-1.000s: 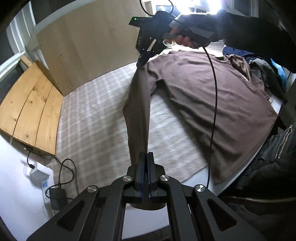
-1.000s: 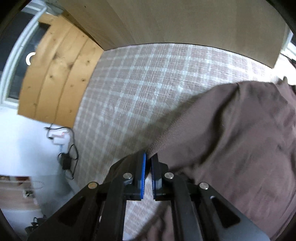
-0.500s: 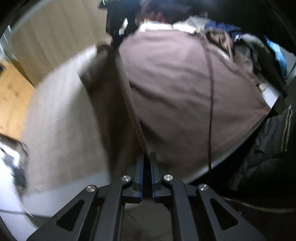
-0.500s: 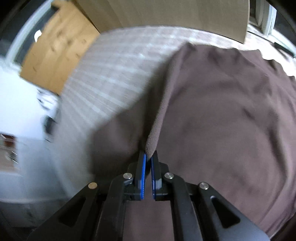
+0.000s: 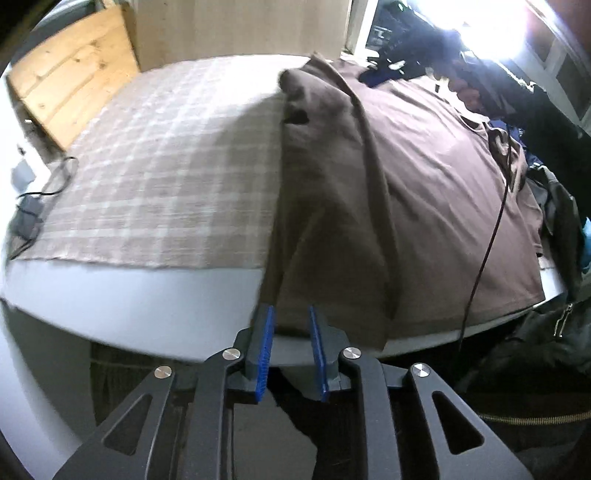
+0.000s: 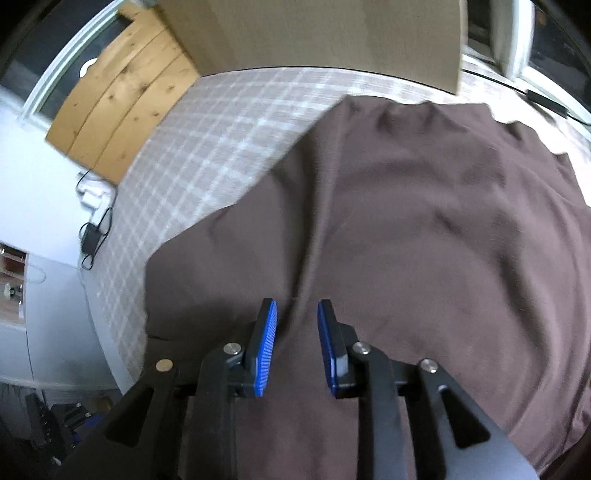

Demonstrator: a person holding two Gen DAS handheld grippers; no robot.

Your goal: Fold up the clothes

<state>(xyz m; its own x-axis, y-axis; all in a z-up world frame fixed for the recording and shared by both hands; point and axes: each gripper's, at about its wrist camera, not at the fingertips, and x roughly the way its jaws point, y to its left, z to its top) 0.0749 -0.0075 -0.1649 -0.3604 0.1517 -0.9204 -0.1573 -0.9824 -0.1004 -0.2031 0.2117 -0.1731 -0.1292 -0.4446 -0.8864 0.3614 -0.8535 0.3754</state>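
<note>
A brown long-sleeved shirt (image 5: 443,177) lies spread on a plaid cloth (image 5: 166,166). Its sleeve (image 5: 325,184) is folded along the shirt's left side and runs down to the table's front edge. My left gripper (image 5: 291,325) hovers at the sleeve's near end. Its jaws are opening, and the cuff lies just past the blue pads, which do not press it. In the right wrist view the shirt (image 6: 424,221) fills the frame. My right gripper (image 6: 297,317) is opening above a fabric crease (image 6: 295,288), with its pads clear of the cloth.
A wooden board (image 5: 74,81) and a cardboard panel (image 5: 240,29) stand behind the table. A charger and cable (image 5: 33,206) lie at the left edge. A pile of clothes (image 5: 554,206) sits at the right. A black cable (image 5: 484,251) crosses the shirt.
Both grippers carried the sleeve to the right and down onto the shirt. Both were shut on the fabric before; their jaws have now parted and let it go.
</note>
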